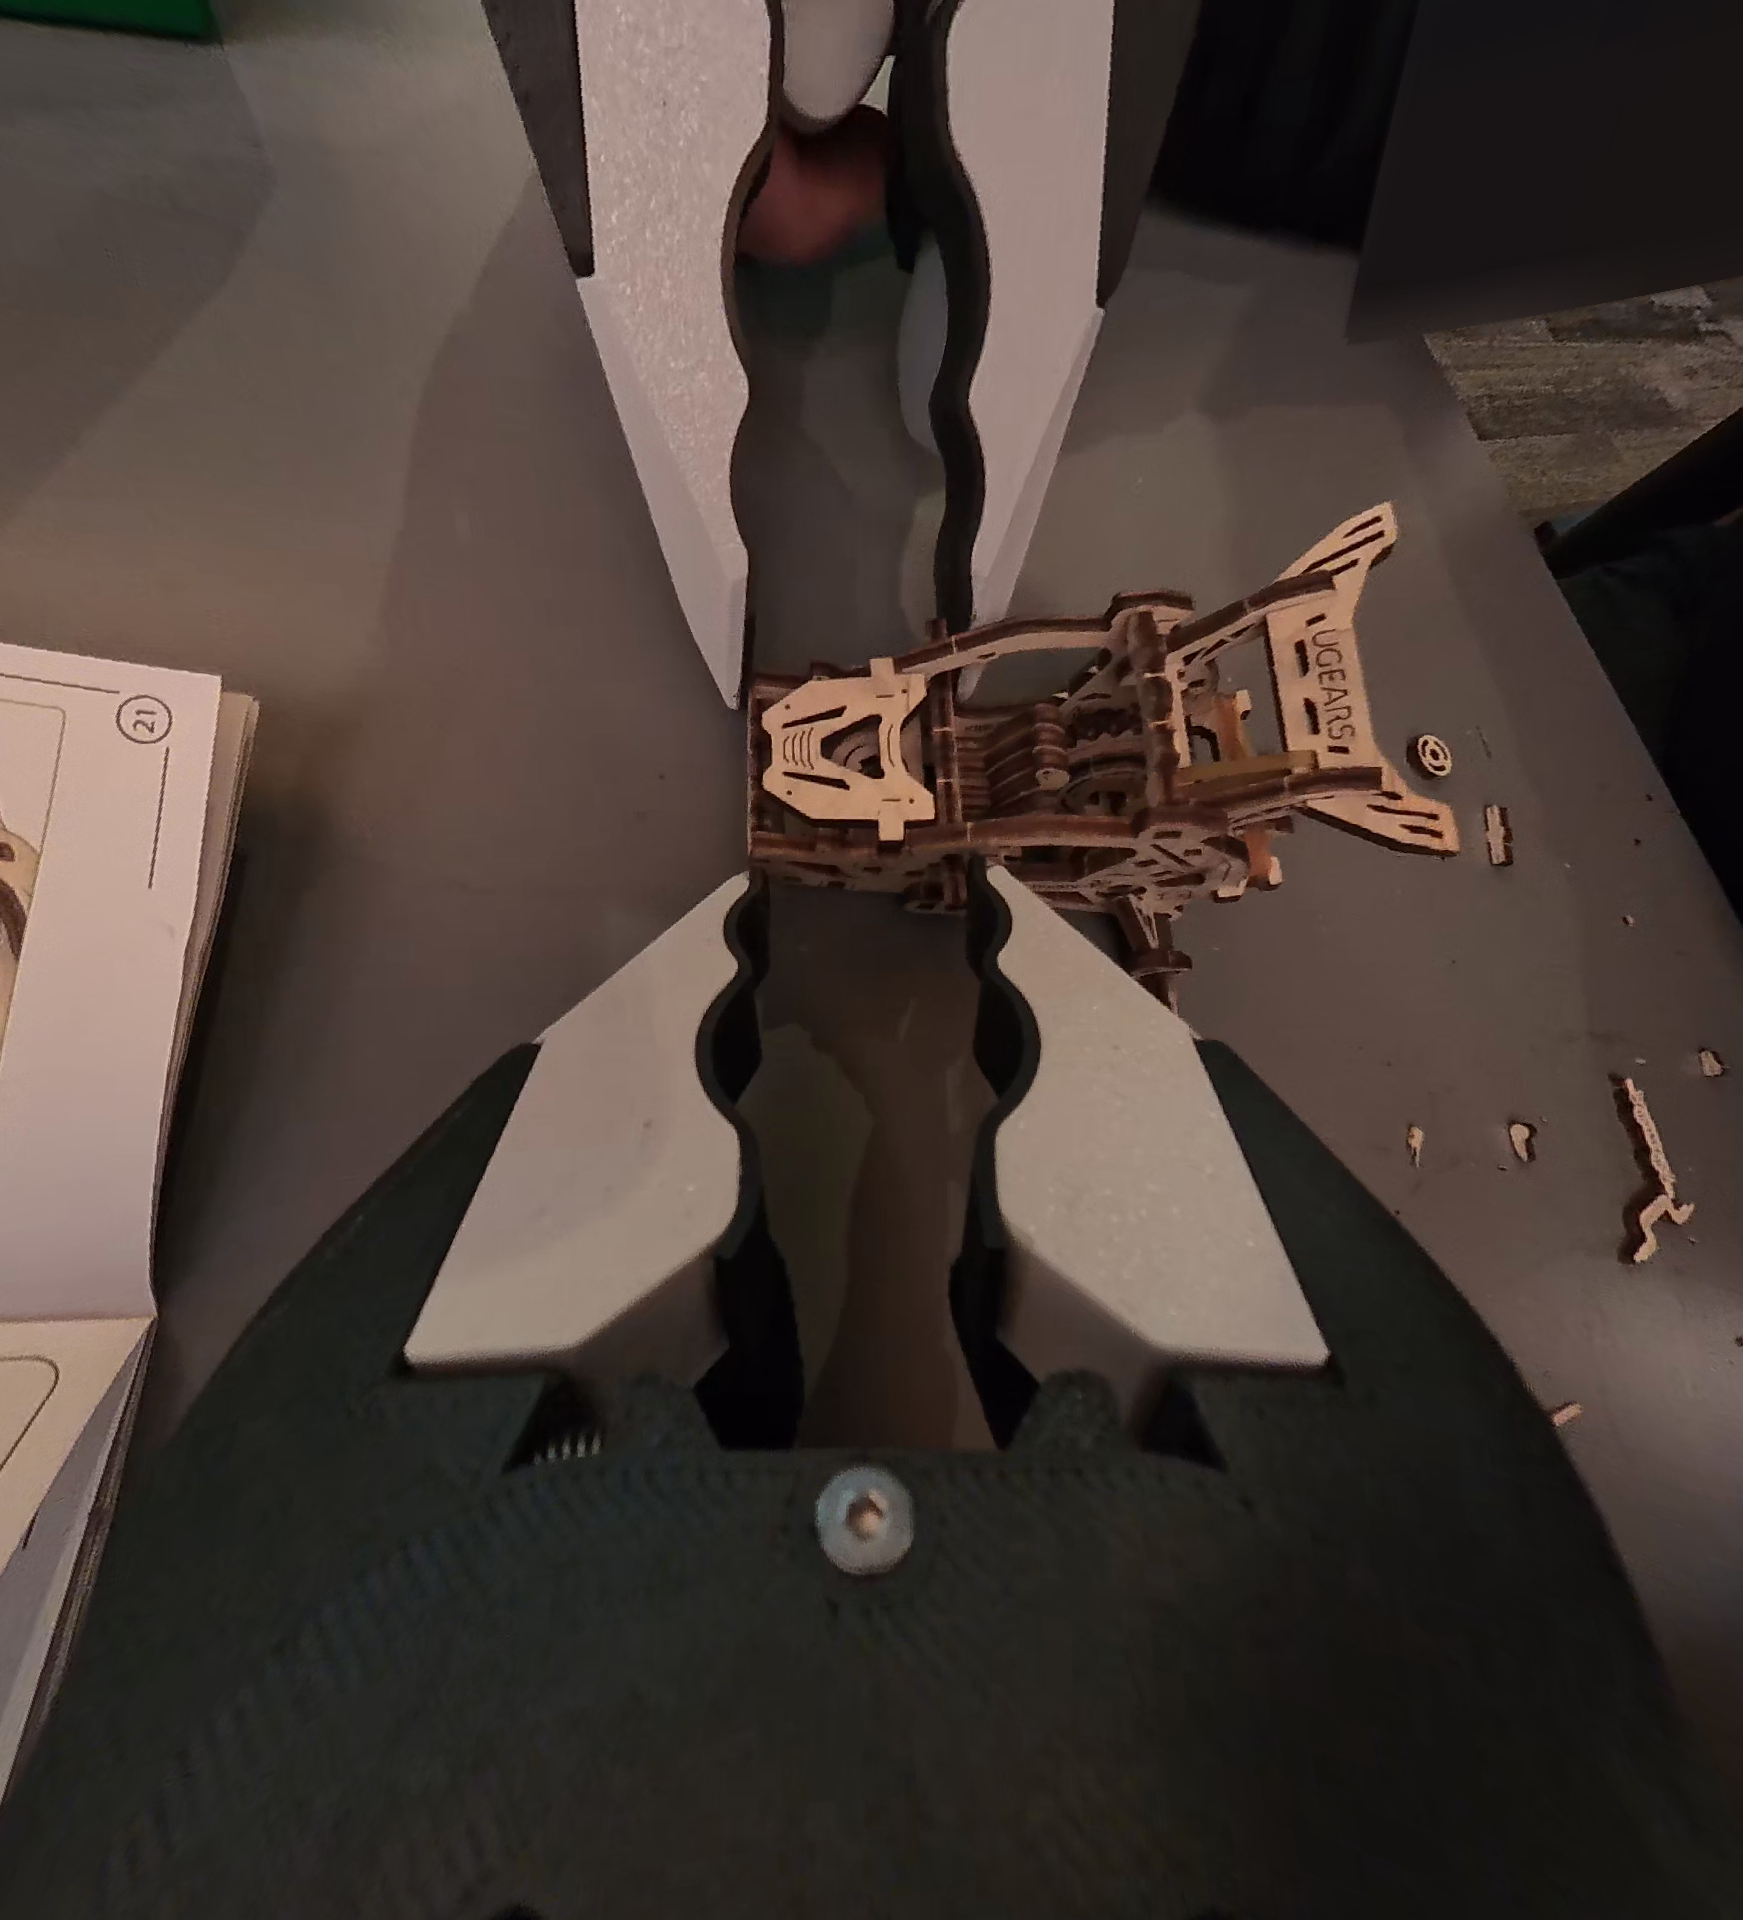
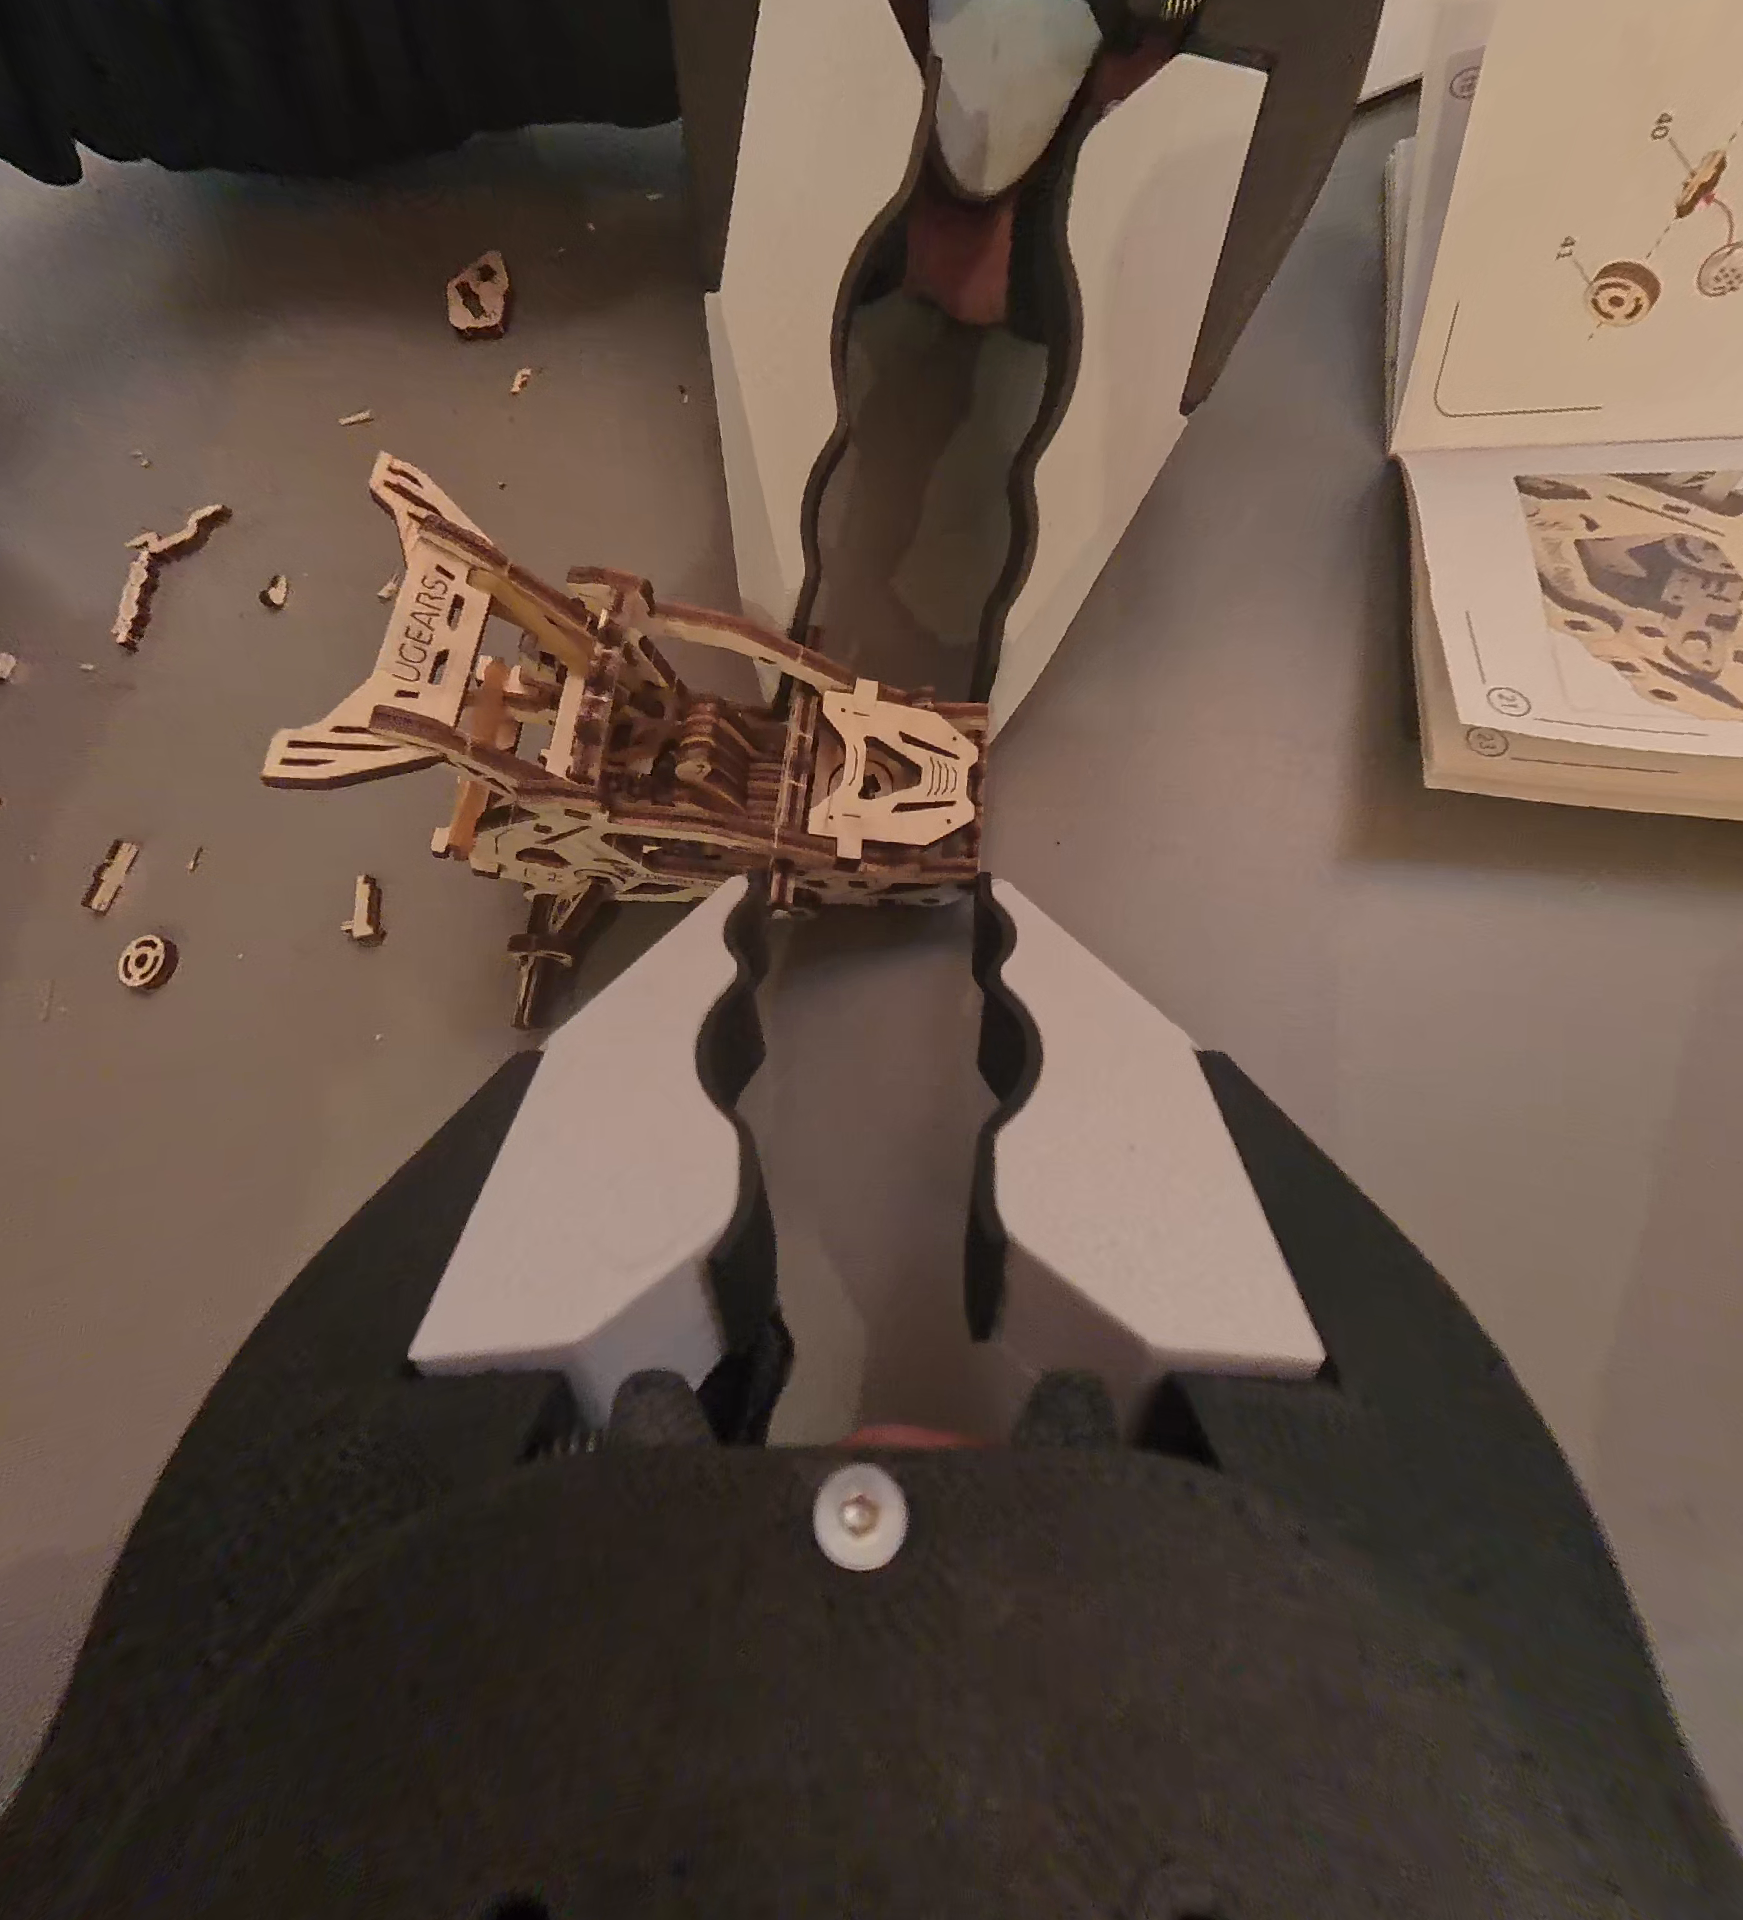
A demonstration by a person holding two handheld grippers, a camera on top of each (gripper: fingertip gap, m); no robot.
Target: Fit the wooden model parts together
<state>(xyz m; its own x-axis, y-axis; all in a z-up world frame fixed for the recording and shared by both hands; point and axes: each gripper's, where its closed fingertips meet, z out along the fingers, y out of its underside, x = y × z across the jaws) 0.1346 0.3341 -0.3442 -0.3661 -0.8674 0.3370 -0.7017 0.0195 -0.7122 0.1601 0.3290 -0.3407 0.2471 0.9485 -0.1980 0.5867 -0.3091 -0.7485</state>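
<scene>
The wooden model [image 1: 1033, 769] is sitting on the grey table [image 1: 379, 499], and both grippers are facing each other across its front end. The left gripper [image 1: 862, 883] and right gripper [image 2: 862, 888] both have their jaws apart, tips touching or nearly touching it, nothing clamped. Looks like they're bracing it. Next they'll need 1 of the loose wooden bits [image 2: 145, 961] on the table beside it, with the instruction booklet [image 2: 1615, 623] lying open on the model's other side.

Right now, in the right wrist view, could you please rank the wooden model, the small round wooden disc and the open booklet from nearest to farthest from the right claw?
1. Model: at the right claw's tips, reaching left.
2. Disc: left, on the table, past the model.
3. Booklet: far right, beyond the claw.

Disc and booklet are nearly too close to call.
</scene>
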